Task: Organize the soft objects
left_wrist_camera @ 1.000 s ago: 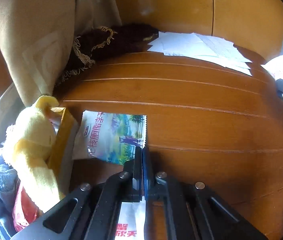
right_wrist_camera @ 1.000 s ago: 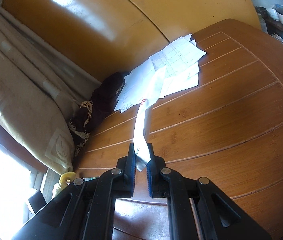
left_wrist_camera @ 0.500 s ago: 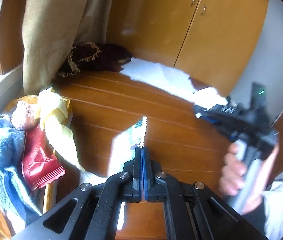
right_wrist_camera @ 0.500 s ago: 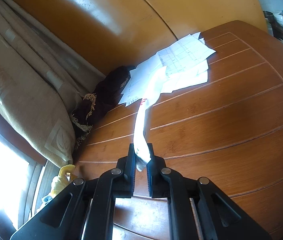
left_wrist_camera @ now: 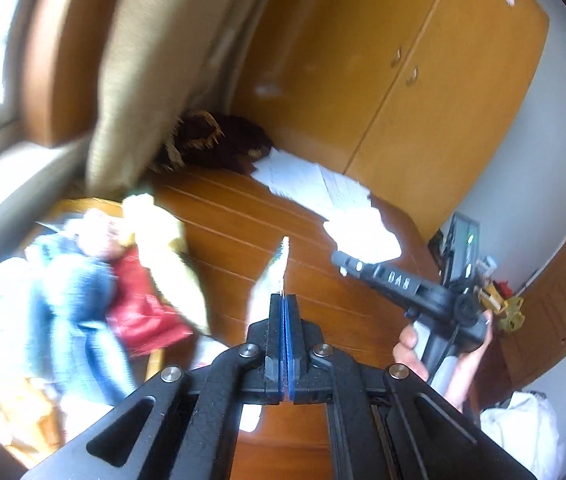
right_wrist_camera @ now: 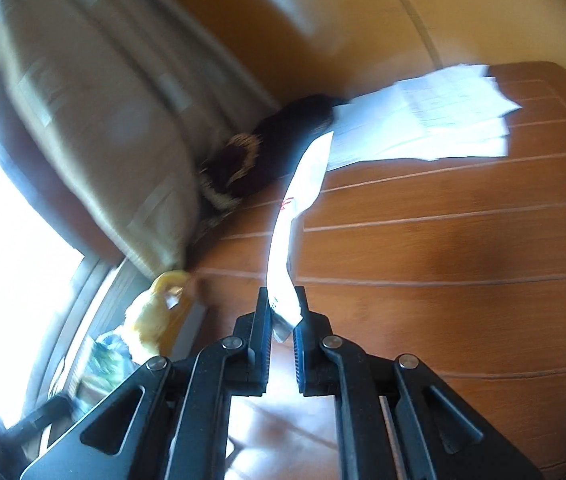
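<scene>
In the left wrist view, the left of the frame holds a blurred heap of soft things in a yellowish container (left_wrist_camera: 83, 204) whose rim just shows: one blue cloth (left_wrist_camera: 71, 308), one red packet (left_wrist_camera: 143, 316) and one yellow plush (left_wrist_camera: 163, 248) draped over the edge. I count three soft items there, though blur may hide more.

At bottom centre the left gripper (left_wrist_camera: 285, 312) has its jaws pressed fully together on the edge of one thin sachet (left_wrist_camera: 275, 272), which stands up from the pads above the wooden table (left_wrist_camera: 323, 300). To the right, a hand (left_wrist_camera: 443, 352) carries the right gripper (left_wrist_camera: 343, 264), with a white packet (left_wrist_camera: 363, 236) at its tip.

In the right wrist view, the yellow plush (right_wrist_camera: 155, 308) sits at lower left, one dark fringed cloth (right_wrist_camera: 267, 148) lies at upper centre beside a beige curtain (right_wrist_camera: 103, 120), and the right gripper (right_wrist_camera: 283, 320) at bottom centre pinches the lower end of the long white packet (right_wrist_camera: 295, 216), jaws nearly closed on it. One spread of white papers (right_wrist_camera: 443, 116) lies at upper right; the number of sheets I cannot tell.

Both packets appear to be in mid-carry, so the step in hand looks like transport to the container. The next move likely calls for bringing each packet over the heap at the left and opening the jaws only once it hangs above the rim, so it does not slide onto the table.
</scene>
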Demonstrator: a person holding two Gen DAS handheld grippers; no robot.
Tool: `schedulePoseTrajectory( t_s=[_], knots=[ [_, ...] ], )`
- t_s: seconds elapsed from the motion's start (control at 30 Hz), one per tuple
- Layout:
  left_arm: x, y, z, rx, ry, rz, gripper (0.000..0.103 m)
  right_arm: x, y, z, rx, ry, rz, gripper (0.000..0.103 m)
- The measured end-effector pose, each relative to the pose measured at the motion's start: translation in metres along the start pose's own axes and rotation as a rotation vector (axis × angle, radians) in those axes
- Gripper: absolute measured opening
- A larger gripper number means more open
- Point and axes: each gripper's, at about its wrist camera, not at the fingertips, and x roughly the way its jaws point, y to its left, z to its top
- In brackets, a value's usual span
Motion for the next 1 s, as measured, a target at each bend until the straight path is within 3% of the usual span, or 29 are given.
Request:
schedulePoseTrajectory(
  t_s=[0.13,0.3,0.43,0.57,0.7,0.93,1.0],
  knots=[
    [-0.040,0.024,0.005,-0.030,-0.060,0.027,0.000,0.004,0.026,-0.014,-0.082,0.056,0.099,0.009],
    [-0.089,0.058,0.008,-0.053,-0.176,0.151,0.000,0.001,0.073,-0.036,-0.238,0.098,0.178,0.009],
    [-0.103,0.084,0.010,-0.079,-0.206,0.229,0.000,0.007,0.120,-0.045,-0.302,0.166,0.292,0.009],
    [-0.093,0.102,0.018,-0.093,-0.208,0.261,0.000,0.032,0.163,-0.056,-0.379,0.258,0.287,0.009],
    [-0.070,0.112,0.036,-0.079,-0.199,0.281,0.000,0.063,0.188,-0.065,-0.417,0.343,0.196,0.009],
    [-0.012,0.116,0.064,-0.014,-0.112,0.261,0.000,0.104,0.196,-0.056,-0.338,0.426,0.155,0.012],
    [0.003,0.117,0.066,-0.018,-0.089,0.250,0.000,0.104,0.188,-0.056,-0.286,0.450,0.180,0.025]
  ],
)
